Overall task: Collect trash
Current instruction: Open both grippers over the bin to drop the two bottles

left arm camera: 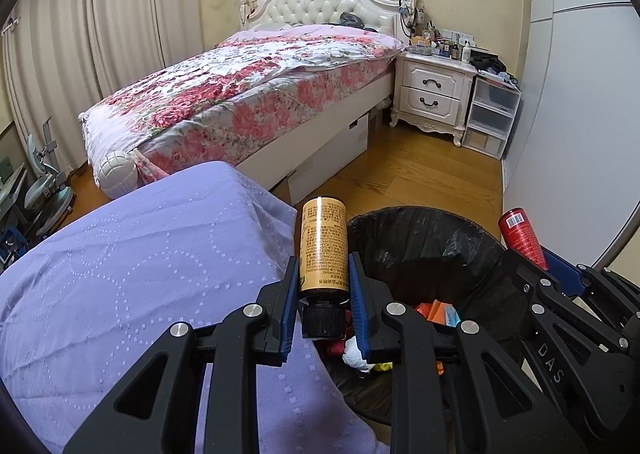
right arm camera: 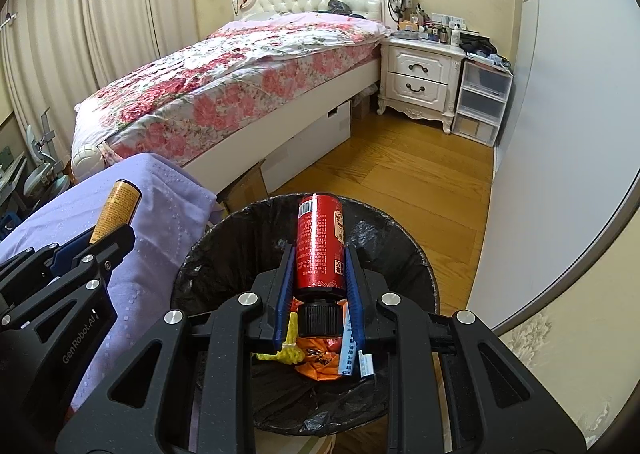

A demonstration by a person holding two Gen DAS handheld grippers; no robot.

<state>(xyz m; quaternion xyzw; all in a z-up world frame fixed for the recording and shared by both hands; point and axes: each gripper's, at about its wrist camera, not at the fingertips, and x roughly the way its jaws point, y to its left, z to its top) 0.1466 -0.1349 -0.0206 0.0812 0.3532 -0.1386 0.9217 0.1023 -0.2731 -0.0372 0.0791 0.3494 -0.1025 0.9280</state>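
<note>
The left gripper (left arm camera: 323,286) has its jaws clamped on the gold bottle (left arm camera: 323,244), pads pressing the lower label just above the black cap, which sits back between the jaws toward the camera; the base points forward and up. Under and left of these jaws lies the lilac cloth (left arm camera: 140,254); the black-lined bin (left arm camera: 420,230) opens just right of them, so this bottle is at the bin's rim rather than squarely over it.

The right gripper (right arm camera: 320,278) holds the red bottle (right arm camera: 320,242) the same way, jaws closed on its body near the cap end. Directly below these jaws is the bin's mouth (right arm camera: 224,238), with orange wrappers (right arm camera: 320,362) and paper scraps already inside.

Both bottles look rigid and smooth-sided, probably light if empty, and their glossy labels could slip. The hold on the cylindrical wall is sound; the tapered neck would be less secure.
</note>
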